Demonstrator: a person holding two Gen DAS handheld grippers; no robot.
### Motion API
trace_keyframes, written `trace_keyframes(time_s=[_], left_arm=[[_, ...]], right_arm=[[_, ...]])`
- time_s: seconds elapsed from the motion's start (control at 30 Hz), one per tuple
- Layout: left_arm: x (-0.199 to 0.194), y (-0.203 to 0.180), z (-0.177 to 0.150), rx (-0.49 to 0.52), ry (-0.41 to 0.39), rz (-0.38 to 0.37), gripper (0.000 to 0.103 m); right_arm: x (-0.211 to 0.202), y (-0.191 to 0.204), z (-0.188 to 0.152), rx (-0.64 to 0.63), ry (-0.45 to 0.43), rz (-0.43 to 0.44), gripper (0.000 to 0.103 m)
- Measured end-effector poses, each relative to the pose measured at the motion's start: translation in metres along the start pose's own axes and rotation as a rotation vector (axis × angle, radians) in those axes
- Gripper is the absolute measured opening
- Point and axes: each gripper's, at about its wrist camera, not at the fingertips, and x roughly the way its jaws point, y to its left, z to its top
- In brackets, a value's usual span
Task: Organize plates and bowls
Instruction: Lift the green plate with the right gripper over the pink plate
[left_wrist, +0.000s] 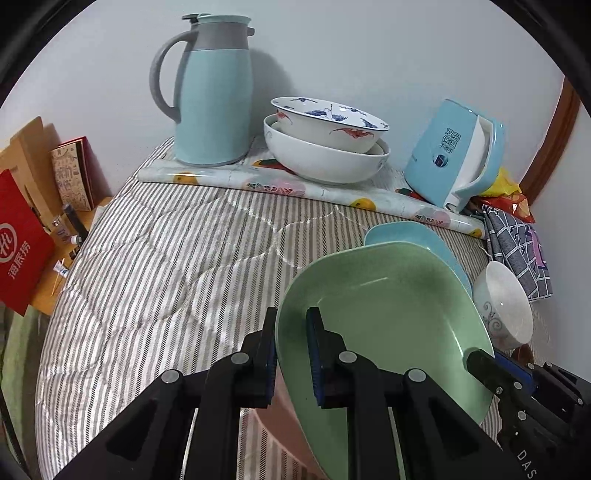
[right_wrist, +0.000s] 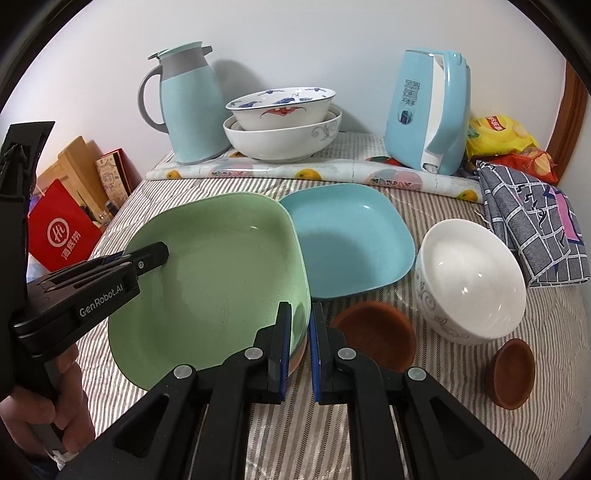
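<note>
While the green plate (right_wrist: 218, 266) is raised, tilted, above the striped bed (right_wrist: 369, 424), its left rim is clamped by the left hand-held gripper (left_wrist: 291, 354) and its right rim by the right hand-held gripper (right_wrist: 300, 343), beside the blue plate (right_wrist: 351, 236).

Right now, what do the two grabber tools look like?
Both are black plastic. The right gripper has flat fingers with blue pads and round silver bolts. The left gripper has "GenRobot.AI" in white letters on its side. No cables show.
</note>
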Motion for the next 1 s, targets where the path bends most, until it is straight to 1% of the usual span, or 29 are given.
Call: trace_keyframes(time_s=[0.37, 0.6, 0.77, 1.0], left_arm=[[-0.001, 0.019, -0.017, -0.03, 0.025, 0.016, 0.014], [0.003, 0.026, -0.022, -0.041, 0.047, 0.039, 0.014], [0.009, 0.029, -0.028, -0.049, 0.069, 0.046, 0.013], [0.016, 0.023, -0.03, -0.032, 0.075, 0.049, 0.013]], right_arm=[[0.007, 0.014, -0.012, -0.037, 0.027, 0.015, 0.009], [0.019, 0.021, -0.02, -0.047, 0.061, 0.037, 0.009], [0.027, 0.022, -0.024, -0.063, 0.081, 0.039, 0.009], [0.038, 0.017, -0.021, -0.06, 0.095, 0.027, 0.009]])
